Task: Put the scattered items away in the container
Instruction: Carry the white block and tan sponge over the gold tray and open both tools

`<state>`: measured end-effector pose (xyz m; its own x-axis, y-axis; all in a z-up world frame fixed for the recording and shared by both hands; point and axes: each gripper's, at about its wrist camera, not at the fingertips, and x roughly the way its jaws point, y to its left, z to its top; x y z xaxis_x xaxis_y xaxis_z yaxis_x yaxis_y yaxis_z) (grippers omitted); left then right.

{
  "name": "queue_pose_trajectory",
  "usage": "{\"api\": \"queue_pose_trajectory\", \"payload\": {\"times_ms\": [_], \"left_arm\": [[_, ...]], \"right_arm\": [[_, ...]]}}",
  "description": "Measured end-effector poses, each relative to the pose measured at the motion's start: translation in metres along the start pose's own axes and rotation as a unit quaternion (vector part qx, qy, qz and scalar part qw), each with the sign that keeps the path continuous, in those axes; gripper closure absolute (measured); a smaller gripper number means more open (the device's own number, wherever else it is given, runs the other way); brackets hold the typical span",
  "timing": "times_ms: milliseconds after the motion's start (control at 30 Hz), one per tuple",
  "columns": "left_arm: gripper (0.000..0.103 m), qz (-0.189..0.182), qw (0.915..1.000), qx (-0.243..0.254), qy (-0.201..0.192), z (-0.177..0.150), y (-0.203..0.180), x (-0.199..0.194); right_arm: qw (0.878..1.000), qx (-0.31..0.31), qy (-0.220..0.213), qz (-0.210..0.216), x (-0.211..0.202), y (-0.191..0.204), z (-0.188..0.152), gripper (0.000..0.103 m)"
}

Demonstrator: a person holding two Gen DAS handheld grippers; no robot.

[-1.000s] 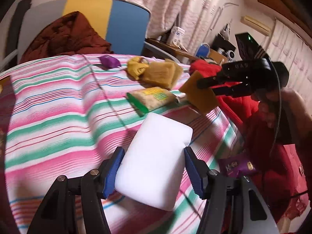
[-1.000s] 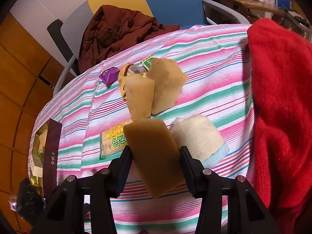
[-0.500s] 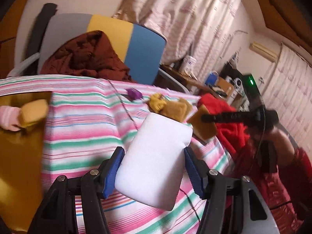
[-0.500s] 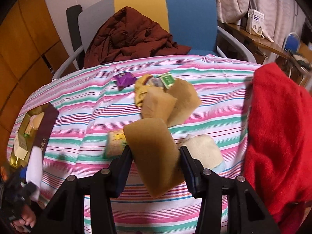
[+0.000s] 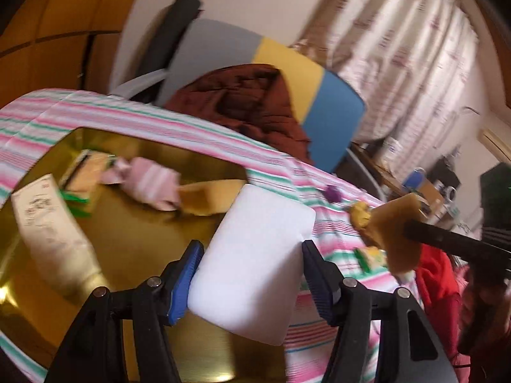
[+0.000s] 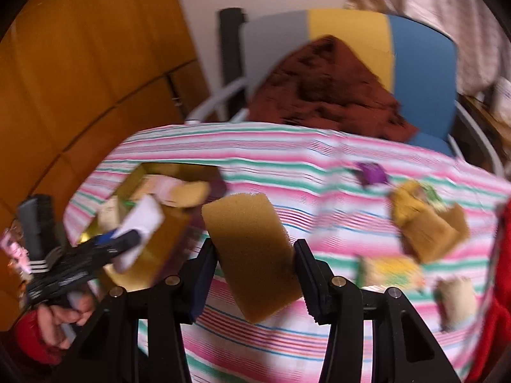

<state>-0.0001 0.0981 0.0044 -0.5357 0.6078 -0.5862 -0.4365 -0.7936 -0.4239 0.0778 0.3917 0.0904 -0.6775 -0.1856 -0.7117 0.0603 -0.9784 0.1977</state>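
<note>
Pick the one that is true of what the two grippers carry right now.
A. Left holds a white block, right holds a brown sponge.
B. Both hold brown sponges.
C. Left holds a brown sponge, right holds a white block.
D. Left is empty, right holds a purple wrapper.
A: the left gripper pinches the white block over the gold box, and the right gripper clamps the brown sponge.

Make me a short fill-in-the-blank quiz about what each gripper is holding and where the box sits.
1. The left gripper is shut on a ____ sponge.
2. The right gripper is shut on a ____ sponge.
3. The gold box sits on a ____ tablecloth.

Missing words: white; brown; striped
</note>
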Motion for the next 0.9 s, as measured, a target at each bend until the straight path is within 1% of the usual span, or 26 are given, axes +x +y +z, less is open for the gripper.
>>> {"api": "queue_pose_trajectory", "payload": {"times_ms": [133,200,267,367,533,633,733,800,900], "left_arm": [[0.040,0.034,0.9994,0.000,0.003,0.008,0.022,0.001],[0.039,0.053,0.9985,0.007,0.009,0.015,0.029,0.004],[0.039,0.071,0.9974,0.003,0.014,0.022,0.040,0.007],[0.039,0.098,0.9949,-0.001,0.021,0.030,0.054,0.013],[0.039,0.136,0.9903,0.001,0.026,0.039,0.070,0.020],[0.038,0.151,0.9881,-0.012,0.027,0.043,0.079,0.026],[0.034,0.161,0.9861,-0.037,0.021,0.047,0.087,0.027],[0.031,0.158,0.9856,-0.056,0.022,0.050,0.093,0.028],[0.029,0.150,0.9845,-0.089,0.022,0.056,0.101,0.028]], "right_arm": [[0.999,-0.028,0.010,0.033,0.022,0.043,0.013,0.054],[0.998,-0.034,0.018,0.054,0.035,0.060,0.018,0.054],[0.997,-0.036,0.025,0.067,0.045,0.075,0.021,0.054],[0.996,-0.038,0.041,0.072,0.069,0.096,0.027,0.054],[0.993,-0.026,0.065,0.092,0.107,0.116,0.035,0.054],[0.994,-0.018,0.077,0.082,0.127,0.123,0.036,0.054],[0.994,-0.004,0.088,0.066,0.144,0.124,0.038,0.054],[0.993,0.008,0.095,0.066,0.154,0.124,0.038,0.053],[0.992,0.031,0.096,0.069,0.168,0.122,0.040,0.050]]}}
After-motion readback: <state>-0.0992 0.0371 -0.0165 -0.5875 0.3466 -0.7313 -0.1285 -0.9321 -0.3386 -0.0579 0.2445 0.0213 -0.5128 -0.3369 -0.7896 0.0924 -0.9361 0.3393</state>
